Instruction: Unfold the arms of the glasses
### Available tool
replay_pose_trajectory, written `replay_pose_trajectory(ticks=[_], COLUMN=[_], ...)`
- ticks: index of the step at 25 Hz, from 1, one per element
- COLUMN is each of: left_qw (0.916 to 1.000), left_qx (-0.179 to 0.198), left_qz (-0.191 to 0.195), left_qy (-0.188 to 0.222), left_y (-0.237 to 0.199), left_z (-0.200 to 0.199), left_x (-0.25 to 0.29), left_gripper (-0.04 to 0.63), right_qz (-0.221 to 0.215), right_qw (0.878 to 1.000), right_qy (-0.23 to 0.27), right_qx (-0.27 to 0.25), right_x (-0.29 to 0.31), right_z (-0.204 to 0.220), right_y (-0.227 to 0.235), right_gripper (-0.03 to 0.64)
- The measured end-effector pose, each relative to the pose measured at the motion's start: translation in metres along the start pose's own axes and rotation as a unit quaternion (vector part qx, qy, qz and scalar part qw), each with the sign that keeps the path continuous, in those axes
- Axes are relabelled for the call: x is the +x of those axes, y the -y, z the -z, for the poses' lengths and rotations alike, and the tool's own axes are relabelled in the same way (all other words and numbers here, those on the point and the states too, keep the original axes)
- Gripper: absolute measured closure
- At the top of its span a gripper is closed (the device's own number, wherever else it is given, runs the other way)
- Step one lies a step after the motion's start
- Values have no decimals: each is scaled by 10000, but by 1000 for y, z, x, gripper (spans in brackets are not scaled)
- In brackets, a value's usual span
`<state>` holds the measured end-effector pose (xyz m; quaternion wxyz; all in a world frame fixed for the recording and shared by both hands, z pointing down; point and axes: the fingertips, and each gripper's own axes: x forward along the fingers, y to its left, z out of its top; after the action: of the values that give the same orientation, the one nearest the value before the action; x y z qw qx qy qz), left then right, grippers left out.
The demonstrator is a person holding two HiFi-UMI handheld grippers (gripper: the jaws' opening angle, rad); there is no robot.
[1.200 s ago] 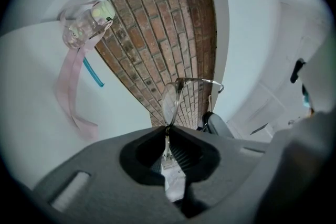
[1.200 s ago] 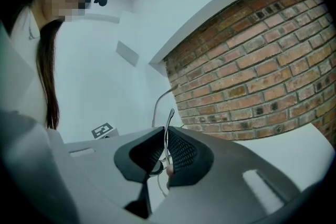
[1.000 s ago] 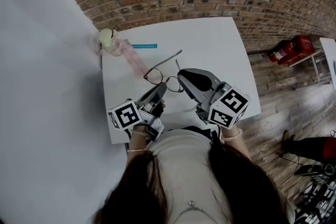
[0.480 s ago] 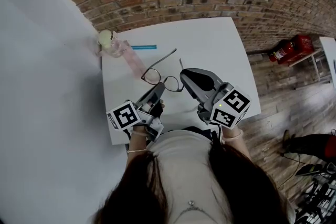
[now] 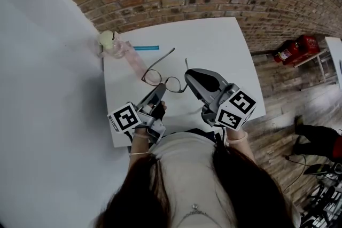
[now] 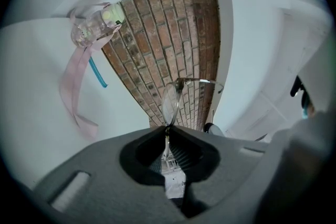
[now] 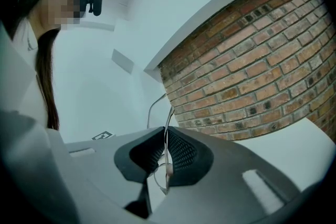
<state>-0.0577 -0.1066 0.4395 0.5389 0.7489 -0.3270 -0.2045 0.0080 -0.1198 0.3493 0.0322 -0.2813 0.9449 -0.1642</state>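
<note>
Fingers of the left gripper [image 6: 167, 132] pinch shut on the glasses [image 5: 153, 77] rim. Fingers of the right gripper [image 7: 166, 134] clamp the other end, lenses between both.

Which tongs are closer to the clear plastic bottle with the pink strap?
Left. The left tongs grip the wire-framed glasses at the end nearer the clear plastic bottle; the right tongs grip the farther end.

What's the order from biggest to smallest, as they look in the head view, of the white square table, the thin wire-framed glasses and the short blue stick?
1. White square table, by far the largest.
2. Thin wire-framed glasses.
3. Short blue stick, clearly shorter than the glasses.
</note>
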Motion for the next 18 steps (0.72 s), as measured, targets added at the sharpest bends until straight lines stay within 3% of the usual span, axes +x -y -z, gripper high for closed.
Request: replay_pose_trajectory(ticks=[2, 8, 18], left_qw=[10000, 9982, 9967], left_qx=[-17, -528, -670], left_qz=[43, 238, 373], left_qy=[24, 156, 265], left_y=[-1, 6, 7], left_z=[-1, -1, -5], left_x=[0, 1, 0], left_gripper=[574, 574, 574], right_qz=[2, -13, -18], right_qw=[10000, 10000, 9997], right_qy=[19, 73, 179], right_qx=[10, 66, 167], right_x=[0, -1, -5], right_z=[0, -1, -6], right_y=[0, 1, 3], right_gripper=[594, 594, 594])
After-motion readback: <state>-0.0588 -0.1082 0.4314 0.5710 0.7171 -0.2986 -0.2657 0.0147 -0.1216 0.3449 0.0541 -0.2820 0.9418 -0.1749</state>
